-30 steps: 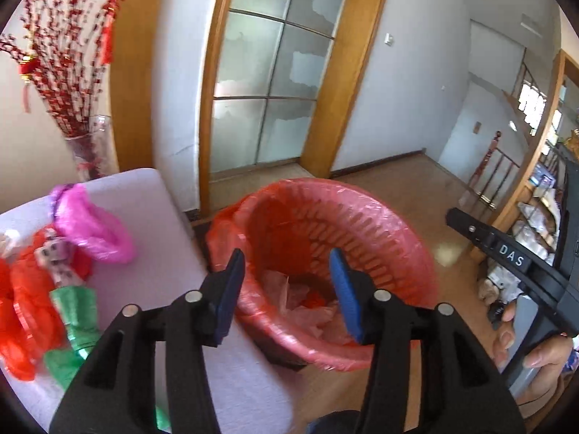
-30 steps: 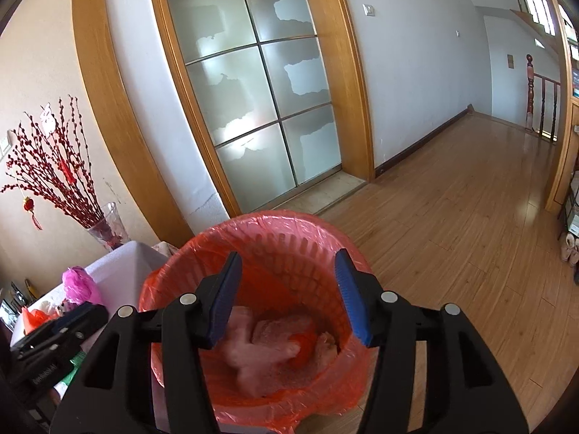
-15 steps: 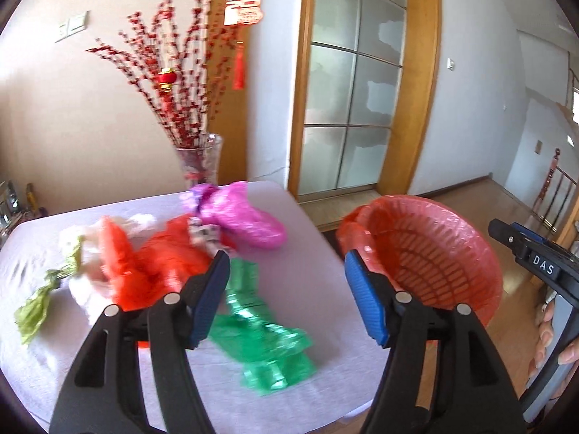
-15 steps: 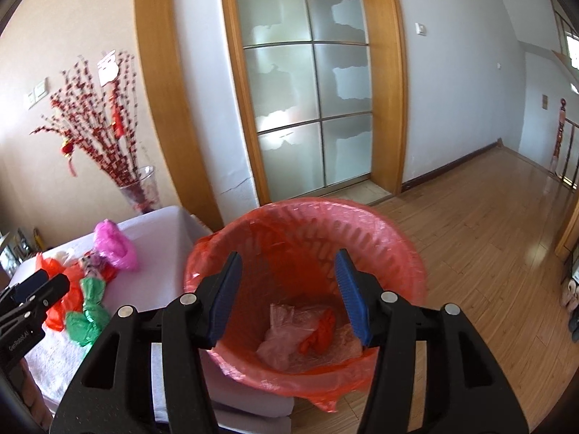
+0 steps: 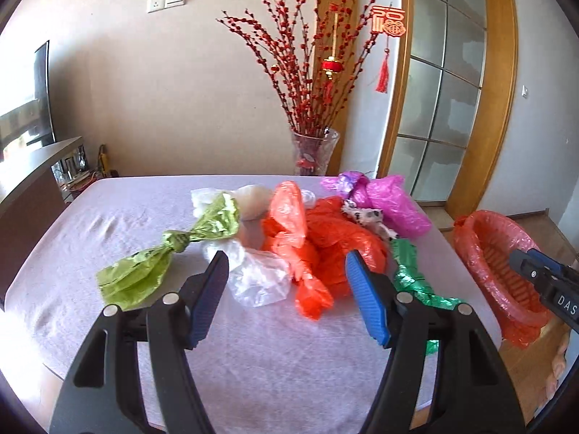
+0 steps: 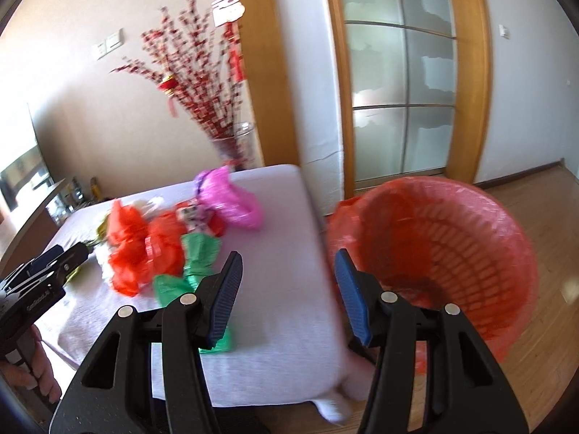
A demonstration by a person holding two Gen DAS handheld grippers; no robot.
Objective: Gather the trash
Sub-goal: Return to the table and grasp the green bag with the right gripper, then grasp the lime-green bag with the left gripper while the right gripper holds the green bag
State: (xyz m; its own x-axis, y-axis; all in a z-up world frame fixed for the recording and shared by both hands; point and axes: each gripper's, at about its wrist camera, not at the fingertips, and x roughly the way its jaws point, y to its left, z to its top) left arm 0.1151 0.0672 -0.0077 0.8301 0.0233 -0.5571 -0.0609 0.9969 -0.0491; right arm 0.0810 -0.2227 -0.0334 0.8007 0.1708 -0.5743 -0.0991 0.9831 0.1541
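On the pale lilac cloth-covered table (image 5: pixel 108 213), the trash lay in a loose heap of crumpled plastic bags: a knotted olive-green bag (image 5: pixel 170 253) at the left, a clear whitish bag (image 5: pixel 258 275) in front, a bunch of orange-red bags (image 5: pixel 315 238) in the middle, a shiny emerald-green bag (image 5: pixel 409 271) to the right and a magenta-pink bag (image 5: pixel 394 202) toward the far right corner, with a small black-and-white printed scrap (image 5: pixel 367 215) between the pink and the red. Just off the table's right edge stood the round red slatted plastic basket lined with a red bag (image 6: pixel 452 238), its bottom mostly hidden in both views. The left gripper (image 5: pixel 286 293) hung over the near part of the table, aimed at the heap; its blue-padded jaws had just been opening and stood wide apart with nothing between them, the clear and red bags lying beyond the tips. The right gripper (image 6: pixel 287 287) was held over the table's right edge, between heap and basket, its jaws also apart and empty; that view was blurred. Behind the table a clear glass vase of red berry branches (image 5: pixel 315 152) stood against the beige wall, beside a wood-framed frosted-glass door (image 6: pixel 398 83).
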